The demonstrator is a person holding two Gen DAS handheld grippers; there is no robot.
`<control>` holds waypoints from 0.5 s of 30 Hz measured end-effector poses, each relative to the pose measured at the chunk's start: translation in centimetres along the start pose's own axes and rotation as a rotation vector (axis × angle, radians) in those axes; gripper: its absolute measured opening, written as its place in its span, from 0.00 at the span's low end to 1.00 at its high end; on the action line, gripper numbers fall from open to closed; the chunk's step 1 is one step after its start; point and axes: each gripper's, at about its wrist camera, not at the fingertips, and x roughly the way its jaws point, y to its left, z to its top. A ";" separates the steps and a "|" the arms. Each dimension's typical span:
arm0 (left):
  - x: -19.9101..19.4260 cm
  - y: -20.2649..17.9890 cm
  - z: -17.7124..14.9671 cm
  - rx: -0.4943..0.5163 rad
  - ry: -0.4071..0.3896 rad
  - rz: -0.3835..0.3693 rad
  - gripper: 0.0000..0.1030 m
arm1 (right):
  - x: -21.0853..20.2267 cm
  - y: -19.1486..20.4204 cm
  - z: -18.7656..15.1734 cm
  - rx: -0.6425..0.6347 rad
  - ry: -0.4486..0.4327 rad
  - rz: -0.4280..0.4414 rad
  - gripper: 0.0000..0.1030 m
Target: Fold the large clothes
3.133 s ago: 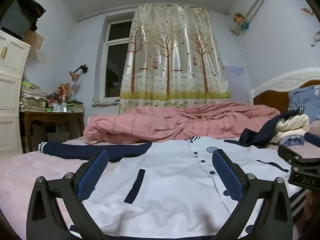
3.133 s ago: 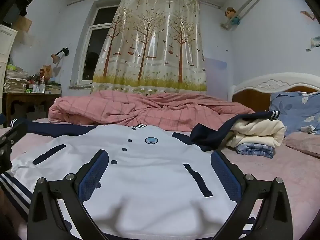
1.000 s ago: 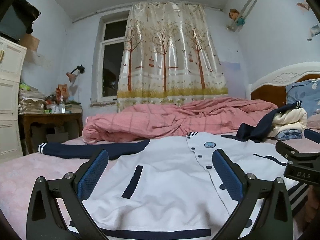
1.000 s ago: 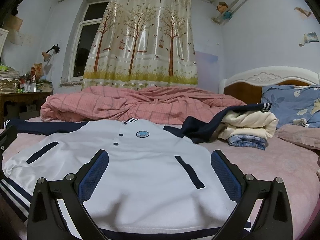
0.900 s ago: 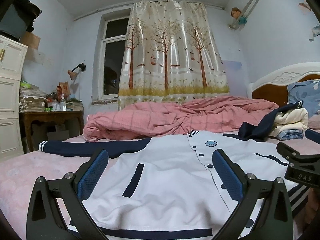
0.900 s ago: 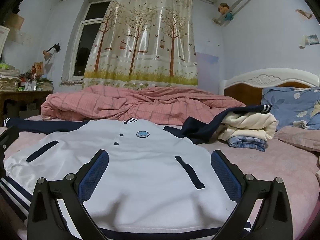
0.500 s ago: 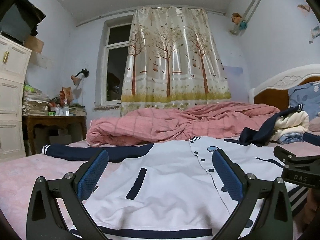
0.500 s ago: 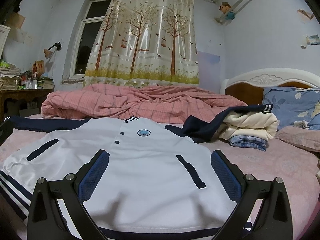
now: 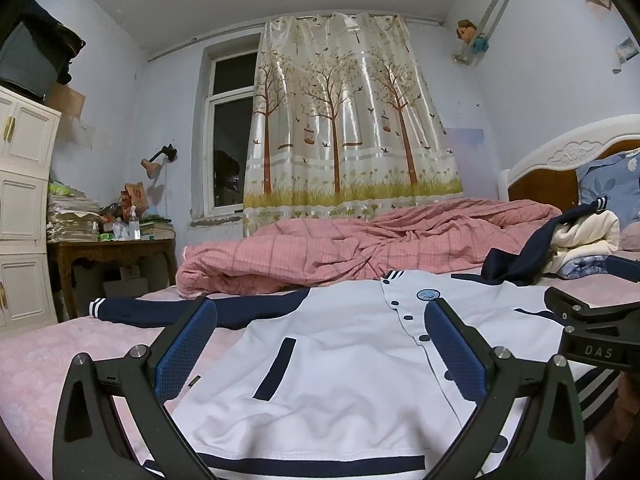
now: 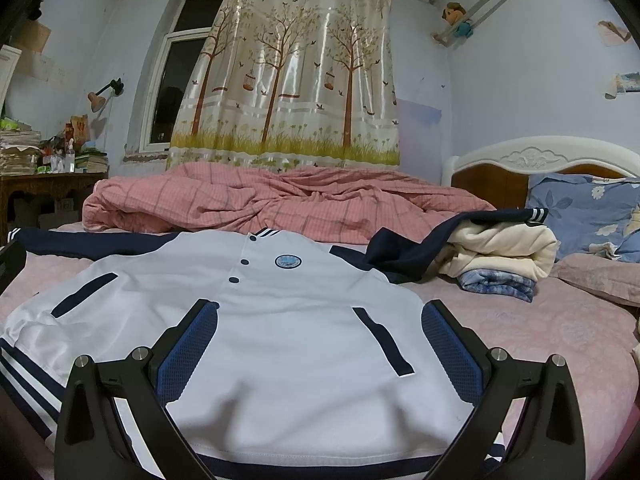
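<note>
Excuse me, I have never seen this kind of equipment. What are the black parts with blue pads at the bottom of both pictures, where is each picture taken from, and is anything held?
A person holds one hand-held gripper in each hand; there is no robot arm. Each gripper has a wide-angle camera looking forward along its two fingers.

One picture comes from the left gripper, the other from the right gripper. The blue pads are the insides of the fingers. Both grippers are open and hold nothing.

On the pink bed lies a white jacket with navy sleeves, spread flat, front up. Behind it is a pink quilt; at the right, a pile of folded clothes with one navy sleeve draped over it.
</note>
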 end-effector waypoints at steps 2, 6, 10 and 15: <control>0.0 0.1 0.0 0.001 -0.001 0.000 1.00 | 0.0 0.1 0.0 0.000 0.001 0.000 1.00; 0.1 0.4 0.1 -0.003 -0.008 0.007 1.00 | 0.0 0.0 0.1 -0.003 -0.003 -0.003 1.00; 0.3 0.5 0.0 -0.010 -0.001 0.011 1.00 | 0.1 -0.2 -0.1 0.000 -0.010 -0.006 1.00; 1.0 0.9 -0.1 -0.044 0.041 0.005 1.00 | 0.0 0.2 -0.2 -0.012 -0.007 -0.025 1.00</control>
